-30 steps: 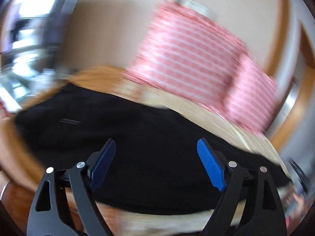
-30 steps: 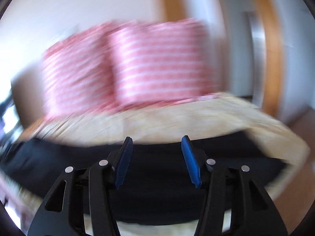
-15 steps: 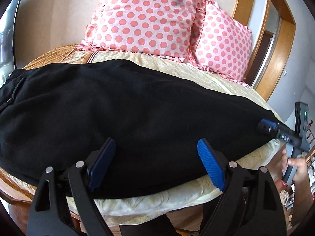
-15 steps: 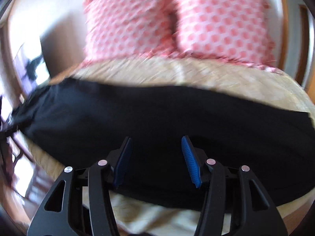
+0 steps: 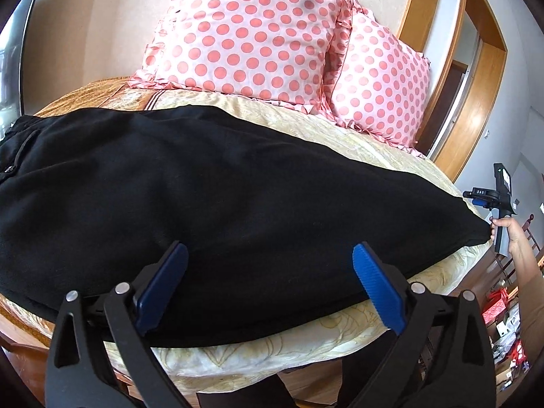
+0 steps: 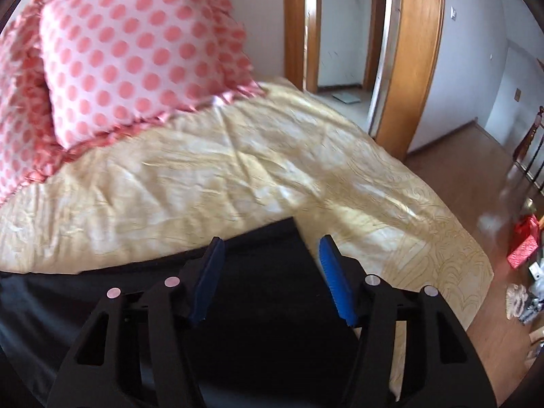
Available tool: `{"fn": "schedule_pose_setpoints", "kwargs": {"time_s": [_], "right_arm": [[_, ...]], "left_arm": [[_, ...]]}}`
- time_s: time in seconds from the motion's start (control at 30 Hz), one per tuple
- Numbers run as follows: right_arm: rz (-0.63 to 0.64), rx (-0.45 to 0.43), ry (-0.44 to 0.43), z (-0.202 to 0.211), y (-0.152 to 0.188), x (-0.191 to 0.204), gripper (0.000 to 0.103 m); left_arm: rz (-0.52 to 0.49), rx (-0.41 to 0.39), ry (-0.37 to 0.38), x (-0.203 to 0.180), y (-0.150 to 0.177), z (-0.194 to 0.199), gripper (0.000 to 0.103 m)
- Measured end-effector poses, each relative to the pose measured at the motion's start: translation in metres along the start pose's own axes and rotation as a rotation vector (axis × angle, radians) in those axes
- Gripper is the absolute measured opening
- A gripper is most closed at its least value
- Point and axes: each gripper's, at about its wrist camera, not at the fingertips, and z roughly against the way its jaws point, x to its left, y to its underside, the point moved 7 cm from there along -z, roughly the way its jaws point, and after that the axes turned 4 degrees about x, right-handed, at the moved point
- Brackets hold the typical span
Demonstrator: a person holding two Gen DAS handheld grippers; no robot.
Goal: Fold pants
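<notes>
Black pants (image 5: pixel 210 187) lie flat across the yellow bedspread (image 5: pixel 380 149), waistband at the far left, leg end at the right. My left gripper (image 5: pixel 270 282) is open and empty, above the pants' near edge at mid length. My right gripper (image 6: pixel 270 272) is open and empty, over the leg end of the pants (image 6: pixel 265 292). The right gripper also shows in the left wrist view (image 5: pixel 482 199), held in a hand at the leg end.
Two pink polka-dot pillows (image 5: pixel 251 34) (image 6: pixel 129 51) stand at the head of the bed. A wooden door frame (image 6: pixel 411 57) and open doorway are beyond the bed's right side. Wood floor with clutter (image 6: pixel 523 248) lies to the right.
The right gripper has swung right along the pants to the leg end. The left gripper has stayed open and nearly still over the pants' near edge.
</notes>
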Motion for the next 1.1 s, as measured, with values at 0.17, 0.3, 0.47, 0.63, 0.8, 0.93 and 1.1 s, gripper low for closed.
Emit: {"fn": "schedule_pose_setpoints", "kwargs": {"time_s": [0.17,0.3,0.47,0.63,0.8,0.93,1.1], "right_arm": [[0.020,0.037,-0.017,-0.018,0.014,-0.002,0.035],[0.034,-0.021,0.007,-0.007,0.011,-0.001,0.012],[0.080,-0.108,0.042,0.004,-0.008,0.007,0.011],[0.087,-0.002,0.054,-0.029,-0.011,0.008,0.011],[0.087,0.016,0.124,-0.023,-0.014,0.000,0.045],[-0.078,-0.056,0.049,0.021,-0.004,-0.029,0.055],[-0.343,0.003,-0.096,0.050,0.056,-0.067,0.056]], "left_arm": [[-0.006,0.008,-0.002,-0.001,-0.001,-0.001,0.100],[-0.013,0.011,-0.013,-0.002,-0.001,-0.003,0.101],[-0.011,0.014,-0.018,-0.002,-0.002,-0.003,0.101],[-0.012,0.013,-0.022,-0.001,-0.003,-0.004,0.101],[-0.010,0.007,-0.019,-0.001,-0.003,-0.003,0.101],[-0.017,-0.001,-0.020,-0.003,-0.002,-0.003,0.101],[-0.023,-0.004,-0.019,-0.003,-0.002,-0.003,0.101]]}}
